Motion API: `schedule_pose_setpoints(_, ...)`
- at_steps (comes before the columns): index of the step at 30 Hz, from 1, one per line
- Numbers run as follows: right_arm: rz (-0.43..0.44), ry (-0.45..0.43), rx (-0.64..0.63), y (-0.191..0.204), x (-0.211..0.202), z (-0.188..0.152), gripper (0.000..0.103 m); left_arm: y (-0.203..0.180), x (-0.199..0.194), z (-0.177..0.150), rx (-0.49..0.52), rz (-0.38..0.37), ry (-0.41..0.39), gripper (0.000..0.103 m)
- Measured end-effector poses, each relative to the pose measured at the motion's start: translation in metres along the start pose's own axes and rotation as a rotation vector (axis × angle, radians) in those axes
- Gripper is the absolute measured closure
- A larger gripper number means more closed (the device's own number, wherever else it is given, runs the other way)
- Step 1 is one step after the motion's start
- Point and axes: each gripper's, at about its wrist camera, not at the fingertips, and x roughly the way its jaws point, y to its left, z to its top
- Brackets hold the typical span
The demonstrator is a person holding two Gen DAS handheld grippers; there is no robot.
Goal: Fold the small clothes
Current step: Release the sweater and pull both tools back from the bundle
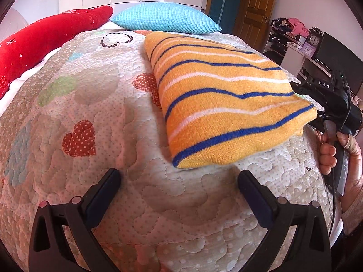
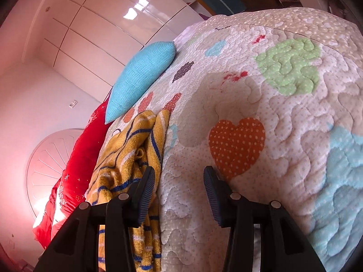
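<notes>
Bed quilt [image 1: 95,86] w/ heart patches carries everything; red pillow [image 1: 45,36] and blue pillow [image 1: 165,18] sit at the far end. The striped orange garment [image 1: 222,95] lies folded into a thick block on the quilt's right side, near the edge.

Biggest risk, as I read it: quilt is soft and bulgy, so the fold may slump or spring open once nothing holds it. The near-right corner already overhangs a bit, and the layers look bunched in the right wrist view.

Right gripper [image 2: 179,195]: jaws apart, nothing between them, left finger [image 2: 145,195] just beside or brushing the knit. It could snag the loose knit when pulled away and drag the top layer askew.

Left gripper [image 1: 179,188]: wide open, empty, over bare quilt short of the garment. Small risk: nudging the near corner if it goes forward.
</notes>
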Motion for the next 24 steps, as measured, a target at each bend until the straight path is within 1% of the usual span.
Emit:
schedule_pose_setpoints(5,0.062,-0.041,0.065,-0.011,-0.023,-0.016,0.055,0.001,-0.002,-0.003,-0.007,-0.01,-0.008,0.0)
schedule_pose_setpoints(9,0.1,-0.056,0.091,-0.016,-0.029,-0.019,0.055,0.003,-0.003,-0.003,-0.015,-0.02,-0.014,0.0)
schedule_pose_setpoints(16,0.069,-0.057,0.072,-0.012,-0.028,-0.02,0.055,0.002,-0.004,-0.004,-0.013,-0.018,-0.014,0.0)
schedule_pose_setpoints(24,0.058,-0.066,0.064,-0.009,-0.026,-0.021,0.055,-0.001,-0.005,-0.004,-0.004,-0.003,-0.01,0.0)
